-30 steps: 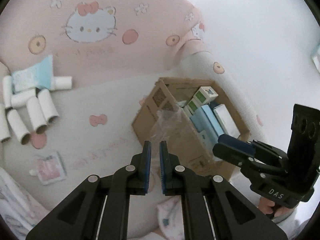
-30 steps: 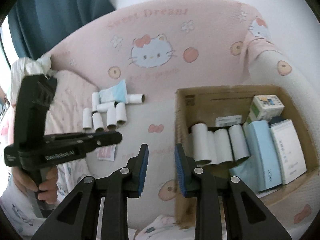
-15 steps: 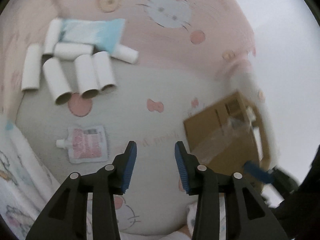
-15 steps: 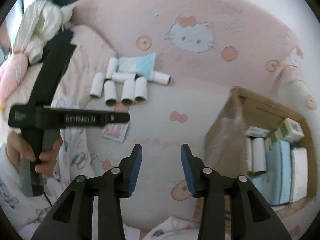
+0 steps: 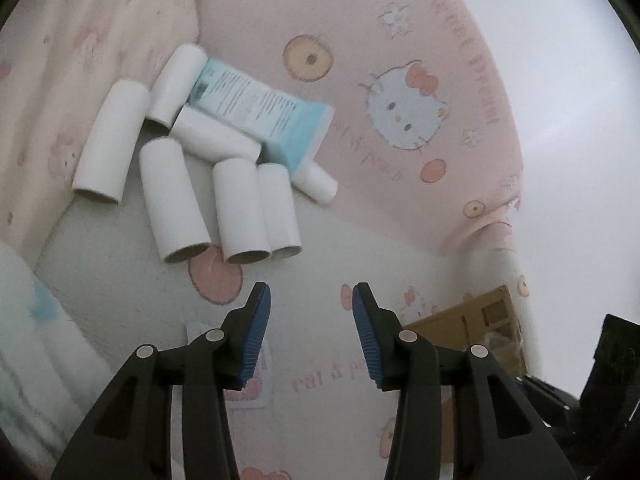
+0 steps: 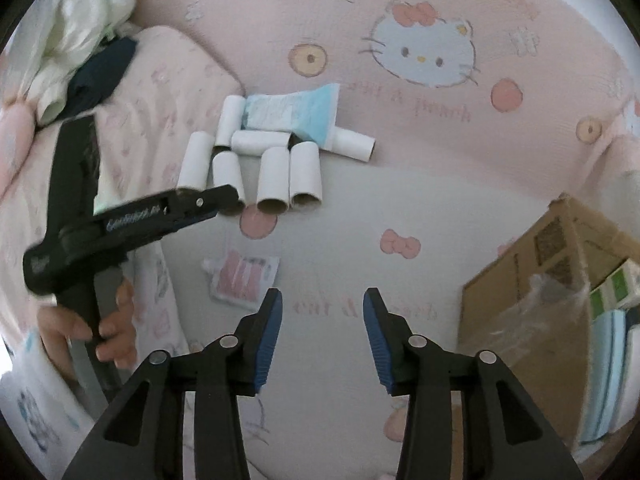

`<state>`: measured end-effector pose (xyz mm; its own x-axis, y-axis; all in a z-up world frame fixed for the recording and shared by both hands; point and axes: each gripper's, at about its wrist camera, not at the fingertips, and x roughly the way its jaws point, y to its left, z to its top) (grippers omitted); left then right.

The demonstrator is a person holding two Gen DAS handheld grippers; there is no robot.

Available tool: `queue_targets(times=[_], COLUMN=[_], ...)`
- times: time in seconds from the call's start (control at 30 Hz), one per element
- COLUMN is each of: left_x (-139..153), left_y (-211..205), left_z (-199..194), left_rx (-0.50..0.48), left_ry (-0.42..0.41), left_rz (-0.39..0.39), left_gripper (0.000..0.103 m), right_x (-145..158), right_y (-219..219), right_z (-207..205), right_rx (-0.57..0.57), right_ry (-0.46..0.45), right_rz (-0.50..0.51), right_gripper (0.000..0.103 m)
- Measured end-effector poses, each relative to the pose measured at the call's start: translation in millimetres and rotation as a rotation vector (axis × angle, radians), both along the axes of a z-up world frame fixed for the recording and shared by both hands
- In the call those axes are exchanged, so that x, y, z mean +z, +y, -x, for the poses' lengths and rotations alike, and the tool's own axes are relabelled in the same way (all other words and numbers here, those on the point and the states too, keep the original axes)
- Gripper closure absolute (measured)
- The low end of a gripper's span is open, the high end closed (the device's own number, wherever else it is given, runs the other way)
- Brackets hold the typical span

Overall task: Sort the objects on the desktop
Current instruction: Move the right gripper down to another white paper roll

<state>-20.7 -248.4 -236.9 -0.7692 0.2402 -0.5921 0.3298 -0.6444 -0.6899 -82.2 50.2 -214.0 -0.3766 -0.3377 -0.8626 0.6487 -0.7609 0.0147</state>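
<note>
Left claw spread, just been opening, nothing between. Paper tubes clustered upper left by pink blanket edge; pink pouch below. Bare bed mid-frame. Right claw spread, opening, empty. Cardboard box at right edge.

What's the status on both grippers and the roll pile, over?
Left gripper and right gripper open and empty, jaws just opening. Paper rolls lie loose under blue tube, cardboard box to the right. Nothing in the way.
</note>
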Motion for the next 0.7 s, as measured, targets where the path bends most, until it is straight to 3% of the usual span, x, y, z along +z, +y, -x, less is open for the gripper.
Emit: queue_targets(times=[0.07,0.2,0.37,0.43,0.6,0.7], left_x=[-7,-12,-9,-8,-14,-13], left_y=[-7,-23,-46,-56,-92,-102], left_z=[1,6,12,16,37,38], left_rx=[0.03,0.083,0.192,0.215,0.148,0.105], left_ry=[-0.008,0.004,0.015,-0.018,-0.095,-0.054], left_rz=[-0.041,-0.109,-0.092,-0.063,-0.14,-0.178], left_gripper=[0.056,0.055,0.054,0.053,0.053,0.053], right_x=[-5,-10,-17,-20,-31,-37], right_y=[-5,-21,-49,-60,-91,-107], right_z=[11,30,55,63,69,69], right_rx=[-0.029,-0.065,-0.068,-0.066,0.003,0.012], right_ry=[-0.037,-0.073,-0.092,-0.092,-0.099,-0.087], right_rz=[0.035,0.045,0.061,0.054,0.032,0.021], right_gripper=[0.052,0.05,0.05,0.05,0.05,0.05])
